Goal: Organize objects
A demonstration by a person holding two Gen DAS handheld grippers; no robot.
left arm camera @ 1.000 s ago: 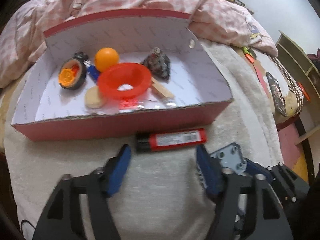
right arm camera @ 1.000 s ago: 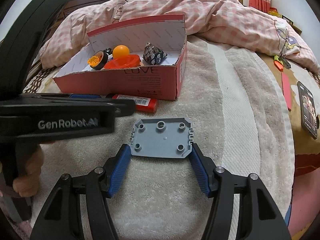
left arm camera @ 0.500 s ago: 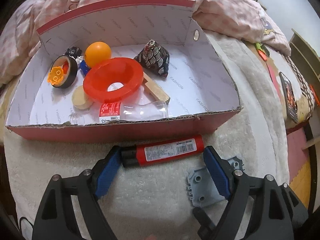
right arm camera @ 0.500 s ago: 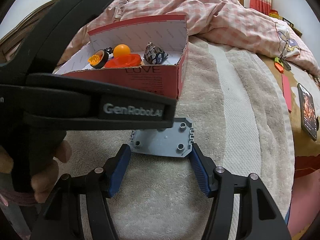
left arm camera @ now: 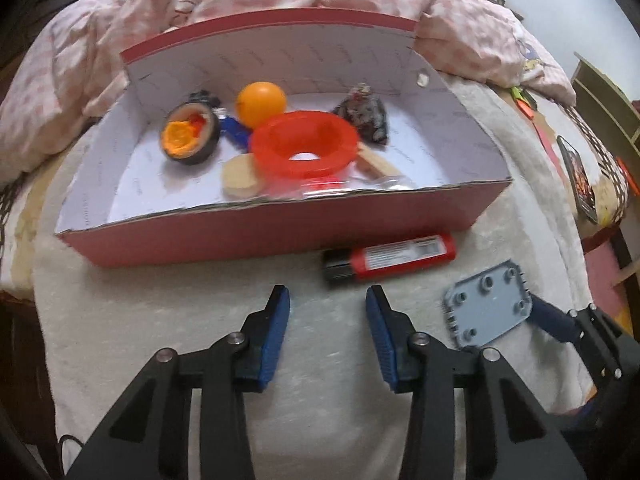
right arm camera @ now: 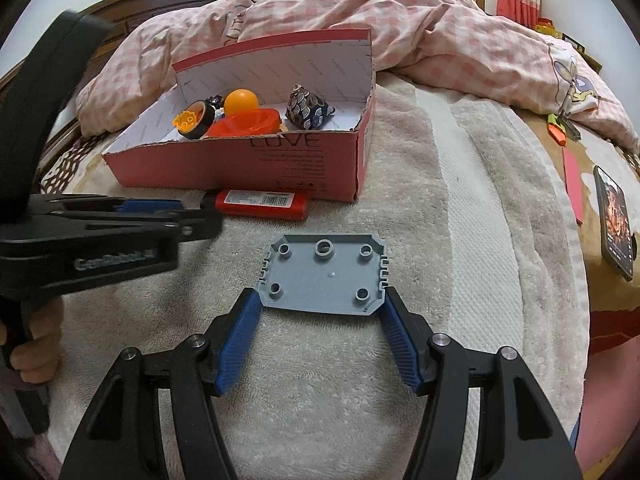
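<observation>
A red cardboard box (left arm camera: 280, 228) (right arm camera: 304, 168) sits on a beige towel and holds an orange ball (left arm camera: 261, 103), a red funnel (left arm camera: 306, 145), a tape roll (left arm camera: 189, 135), a patterned pouch (left arm camera: 366, 114) and other small items. A red lighter (left arm camera: 390, 258) (right arm camera: 260, 202) lies in front of the box. My left gripper (left arm camera: 327, 300) is open and empty, just near and left of the lighter. My right gripper (right arm camera: 322, 300) is shut on a grey plastic plate (right arm camera: 326, 274) (left arm camera: 486, 306), held just above the towel.
A pink checked quilt (right arm camera: 400, 28) is bunched behind the box. A phone (right arm camera: 614, 222) and orange and red items (right arm camera: 558, 132) lie at the bed's right edge. A wooden headboard (right arm camera: 132, 4) stands at the back left.
My left gripper pulled back and to the left from around the lighter, with its fingers closer together, leaving the lighter on the towel. The right gripper still holds the grey plate.
</observation>
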